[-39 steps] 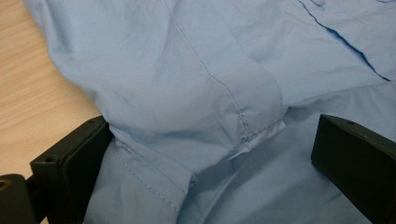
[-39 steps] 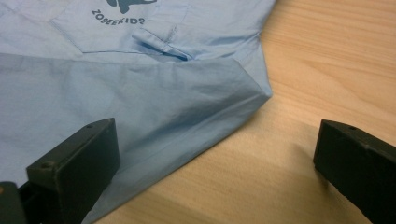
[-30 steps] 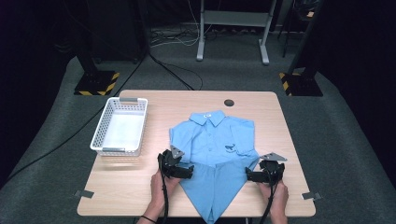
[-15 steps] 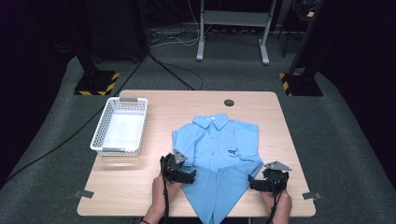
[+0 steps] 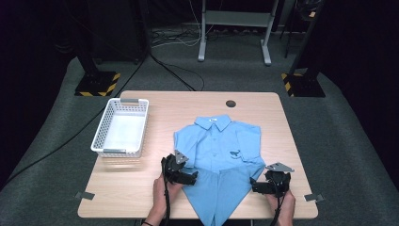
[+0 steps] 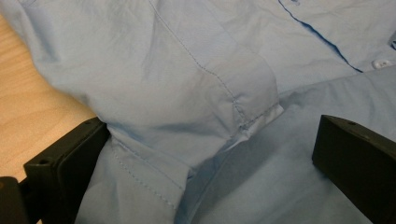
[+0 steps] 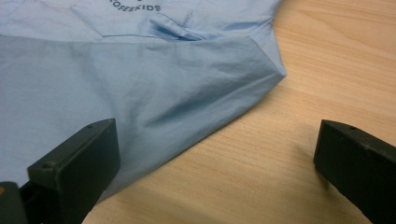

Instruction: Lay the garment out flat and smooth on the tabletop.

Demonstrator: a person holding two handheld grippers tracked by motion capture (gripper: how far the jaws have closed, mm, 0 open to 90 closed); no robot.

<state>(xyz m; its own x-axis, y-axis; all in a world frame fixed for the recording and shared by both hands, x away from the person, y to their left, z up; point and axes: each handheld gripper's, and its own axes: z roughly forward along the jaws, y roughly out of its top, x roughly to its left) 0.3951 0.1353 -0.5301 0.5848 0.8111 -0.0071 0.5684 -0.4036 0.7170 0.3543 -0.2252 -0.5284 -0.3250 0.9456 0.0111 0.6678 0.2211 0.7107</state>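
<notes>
A light blue short-sleeved shirt [image 5: 216,150] lies flat on the wooden table [image 5: 164,106], collar away from me, its lower part folded to a point at the front edge. My left gripper [image 5: 188,177] rests at the shirt's left side and is open; in the left gripper view its jaws straddle a sleeve hem [image 6: 243,116] on the shirt [image 6: 187,70]. My right gripper [image 5: 259,186] is open beside the shirt's right edge. In the right gripper view one jaw stands over the shirt [image 7: 116,84] and the other over bare wood.
An empty white mesh basket [image 5: 121,127] stands at the table's left. A round cable hole [image 5: 230,103] sits near the far edge. Tape marks [image 5: 84,195] mark the front corners. Bare wood [image 7: 303,70] lies right of the shirt.
My right gripper has drawn back toward the front edge and slightly right, off the shirt's side. The left gripper has barely shifted. The shirt lies much as before.
</notes>
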